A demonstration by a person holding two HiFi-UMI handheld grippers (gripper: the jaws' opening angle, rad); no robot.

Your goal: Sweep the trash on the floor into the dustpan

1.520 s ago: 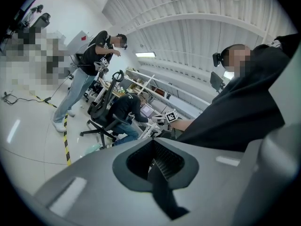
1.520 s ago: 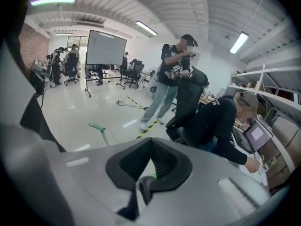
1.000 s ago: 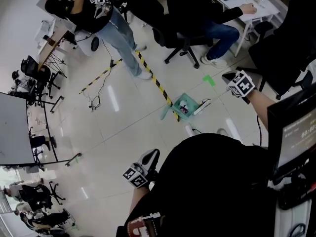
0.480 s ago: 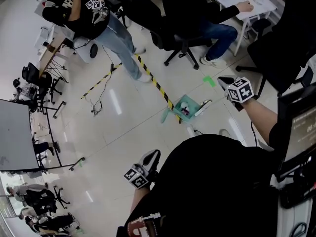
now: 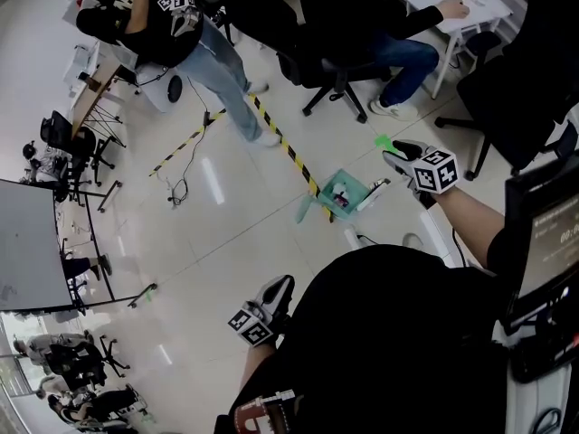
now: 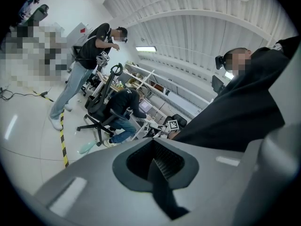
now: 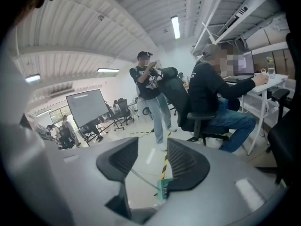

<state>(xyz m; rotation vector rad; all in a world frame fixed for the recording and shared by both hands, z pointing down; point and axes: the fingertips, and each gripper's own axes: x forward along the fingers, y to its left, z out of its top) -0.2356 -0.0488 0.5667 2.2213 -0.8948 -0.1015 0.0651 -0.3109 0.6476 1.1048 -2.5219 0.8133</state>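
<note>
A green dustpan (image 5: pixel 342 192) lies on the pale floor beside the yellow-black tape, with small bits of trash (image 5: pixel 338 195) in it. A white-handled brush (image 5: pixel 372 193) rests against its right side. My right gripper (image 5: pixel 391 157) hovers just right of and above the dustpan; its jaws have just been opening and stand apart with nothing between them. In the right gripper view the dustpan (image 7: pixel 163 187) shows through the gap of the right gripper (image 7: pixel 153 147). My left gripper (image 5: pixel 281 285) stays low by my body, shut and empty, as the left gripper view (image 6: pixel 153 150) shows.
Yellow-black floor tape (image 5: pixel 283 147) runs diagonally past the dustpan. A scrap of green tape (image 5: pixel 384 143) lies near my right gripper. A seated person on a wheeled chair (image 5: pixel 336 78) and a white desk (image 5: pixel 457 12) stand beyond. A standing person (image 5: pixel 213 57) and a loose cable (image 5: pixel 174 184) are further left.
My right gripper has swung left toward the dustpan, rolled, and its jaws have opened. The left gripper has kept still.
</note>
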